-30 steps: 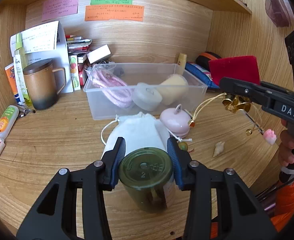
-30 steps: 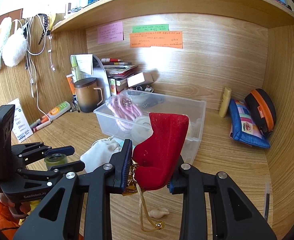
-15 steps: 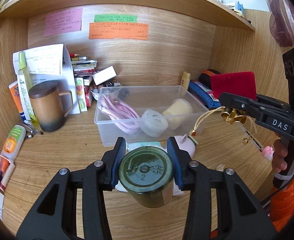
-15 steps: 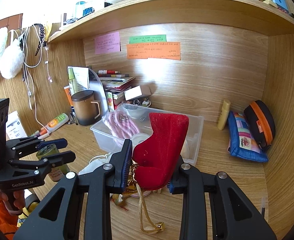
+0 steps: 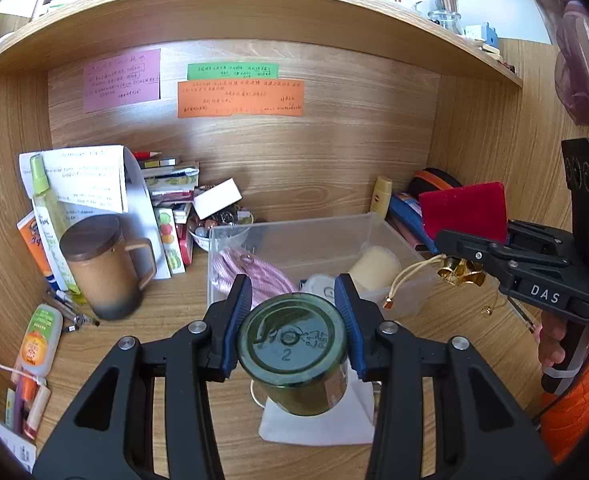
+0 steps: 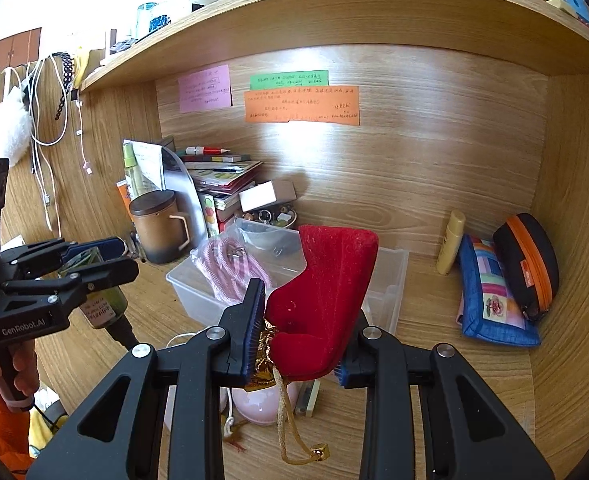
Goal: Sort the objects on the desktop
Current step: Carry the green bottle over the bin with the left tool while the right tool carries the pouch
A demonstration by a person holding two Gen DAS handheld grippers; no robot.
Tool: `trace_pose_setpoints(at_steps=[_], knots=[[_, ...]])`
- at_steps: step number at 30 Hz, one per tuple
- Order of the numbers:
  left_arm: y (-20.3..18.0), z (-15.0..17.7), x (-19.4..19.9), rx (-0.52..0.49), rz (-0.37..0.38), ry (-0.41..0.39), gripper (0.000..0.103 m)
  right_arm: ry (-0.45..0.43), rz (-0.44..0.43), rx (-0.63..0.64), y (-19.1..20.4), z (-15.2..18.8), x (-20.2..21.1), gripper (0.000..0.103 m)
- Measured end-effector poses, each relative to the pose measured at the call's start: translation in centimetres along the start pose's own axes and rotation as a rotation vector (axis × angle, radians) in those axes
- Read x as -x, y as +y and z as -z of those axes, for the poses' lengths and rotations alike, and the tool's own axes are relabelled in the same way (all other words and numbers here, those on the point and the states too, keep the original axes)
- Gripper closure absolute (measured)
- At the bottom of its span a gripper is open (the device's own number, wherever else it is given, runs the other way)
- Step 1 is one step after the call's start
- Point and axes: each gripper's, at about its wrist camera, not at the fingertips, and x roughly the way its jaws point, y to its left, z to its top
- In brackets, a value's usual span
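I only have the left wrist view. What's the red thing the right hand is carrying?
Observer: A red velvet pouch, pinched low down between the right fingers, with gold lining showing at the bottom.
Operator: Does my jar look clear of the desk?
Observer: It looks so. From the right wrist view, the jar hangs side-on in the left fingers, with bare desk beyond it.
Operator: What's under the pouch?
Observer: A pink round case lies on the desk just below it.
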Motion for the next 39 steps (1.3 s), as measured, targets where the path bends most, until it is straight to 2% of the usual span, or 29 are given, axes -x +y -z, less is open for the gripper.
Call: trace_pose_setpoints(at_steps=[9,21,25,39], knots=[[1.4,-2.6,-2.2,-0.006,0.003,0.0,0.061,0.013,0.008,-0.006,-0.8,-1.8,-2.1,0.076],[3.4,-4.0,-4.1,0.027,0.007,-0.003,0.061,0.033,0.0,-0.001,-1.0,-2.9,-4.7,0.076],[4.1,-4.3,-4.8,0.048,0.021,-0.003,0.061,0.047,-0.003,0.007,-0.9,-3.1,-5.5,0.076],[5.0,-3.8,-8.6,0.047,-0.023,0.046,0.06,0.11,-0.043,0.002,-1.0,-2.8,-8.7,0.076]])
